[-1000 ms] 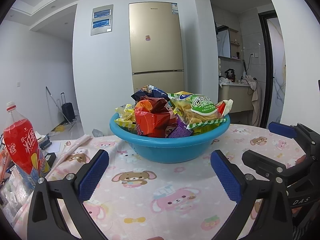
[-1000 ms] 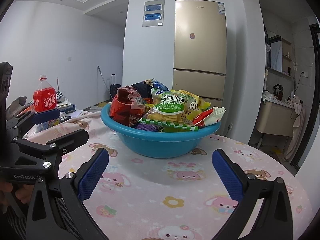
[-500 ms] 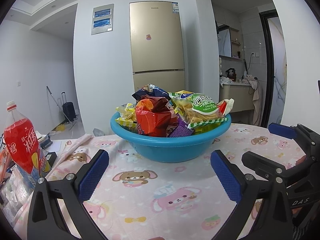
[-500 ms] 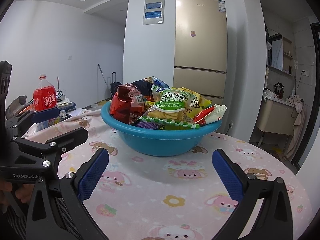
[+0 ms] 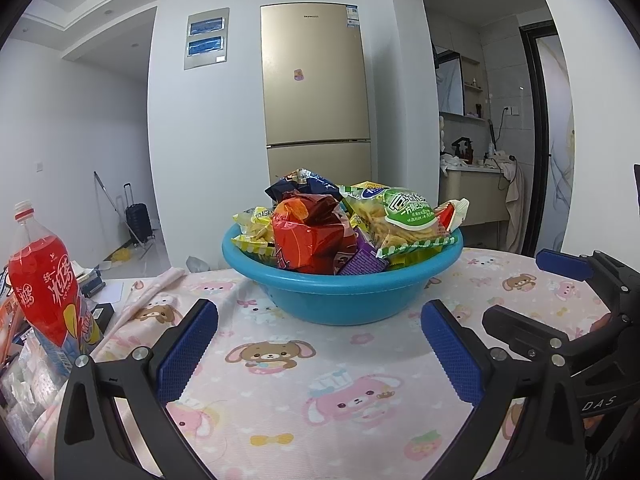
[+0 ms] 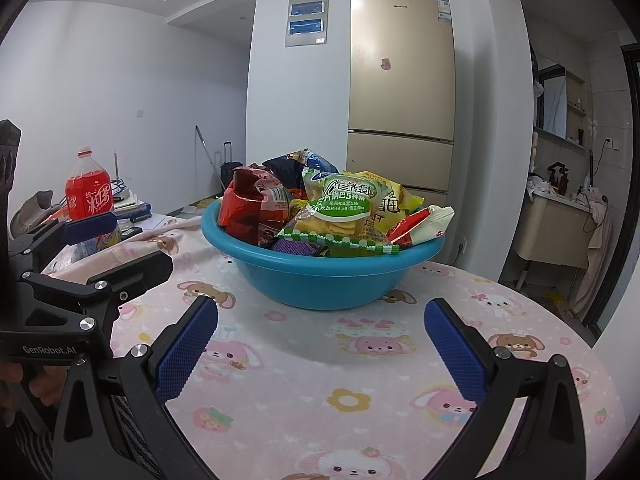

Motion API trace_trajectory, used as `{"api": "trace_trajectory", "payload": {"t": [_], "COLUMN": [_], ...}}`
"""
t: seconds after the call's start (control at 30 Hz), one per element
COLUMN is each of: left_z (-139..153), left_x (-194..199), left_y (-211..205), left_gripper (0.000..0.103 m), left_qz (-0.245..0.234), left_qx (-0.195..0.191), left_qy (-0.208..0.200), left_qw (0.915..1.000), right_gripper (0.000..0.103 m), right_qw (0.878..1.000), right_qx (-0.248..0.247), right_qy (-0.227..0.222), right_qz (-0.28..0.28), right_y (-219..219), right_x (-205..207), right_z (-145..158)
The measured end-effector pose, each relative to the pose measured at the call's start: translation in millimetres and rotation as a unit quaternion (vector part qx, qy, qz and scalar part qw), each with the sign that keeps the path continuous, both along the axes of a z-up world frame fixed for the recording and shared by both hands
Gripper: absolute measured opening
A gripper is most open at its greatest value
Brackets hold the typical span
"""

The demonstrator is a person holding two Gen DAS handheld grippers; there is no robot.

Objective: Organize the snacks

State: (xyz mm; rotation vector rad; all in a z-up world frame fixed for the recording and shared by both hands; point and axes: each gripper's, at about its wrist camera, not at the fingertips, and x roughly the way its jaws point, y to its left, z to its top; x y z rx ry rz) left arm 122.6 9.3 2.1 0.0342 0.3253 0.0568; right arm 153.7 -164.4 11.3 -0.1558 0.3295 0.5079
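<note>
A: Item one, container?
B: One blue basin [image 5: 340, 292], standing on the surface [image 5: 288, 400], which wears a pink cloth printed with bears and rabbits. The basin sits toward the far side, ahead of both tools.

A: Contents?
B: Snacks, heaped above the rim. A red bag [image 5: 310, 236] at the left front; a dark blue bag [image 5: 304, 184] behind it at the top; a green-labelled bag of crisps [image 5: 404, 220] on the right, lying over the rim; a purple pack [image 5: 362, 264] low between the red and green ones; yellow packs [image 5: 254, 226] at the left edge; a red-and-white pack [image 6: 420, 226] at the far right.

A: Left tool?
B: Left tool [image 5: 320, 350], spread wide, blue pads apart, nothing between them. It hovers over the cloth, short of the basin and not touching it.

A: Right tool?
B: Right tool [image 6: 322, 350], likewise wide open and empty, held low over the cloth in front of the basin. It also shows at the right edge of the left view.

A: Other stock?
B: One bottle [image 5: 48, 280] of red drink, white cap, upright at the left beside the cloth, among papers and small clutter that cannot be made out. A gold fridge [image 5: 316, 92] stands against the wall behind the basin. A dark suitcase [image 5: 138, 218] on the floor, far left.

A: Handler?
B: Only a hand [image 6: 10, 376] shows, at the left edge of the right view, gripping the left tool's frame.
</note>
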Motion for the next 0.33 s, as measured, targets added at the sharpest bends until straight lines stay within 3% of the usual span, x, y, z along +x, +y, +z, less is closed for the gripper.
{"api": "trace_trajectory", "payload": {"t": [0.33], "left_z": [0.3], "left_x": [-0.2], "left_y": [0.2], "left_gripper": [0.103], "left_qz": [0.000], "left_qx": [0.000], "left_qy": [0.001], "left_qw": [1.0000], "right_gripper": [0.103], "right_qw": [1.000], "right_qx": [-0.001], "right_qy": [0.003], "right_qz": [0.000], "right_y": [0.6], "right_x": [1.4], "right_z": [-1.2]}}
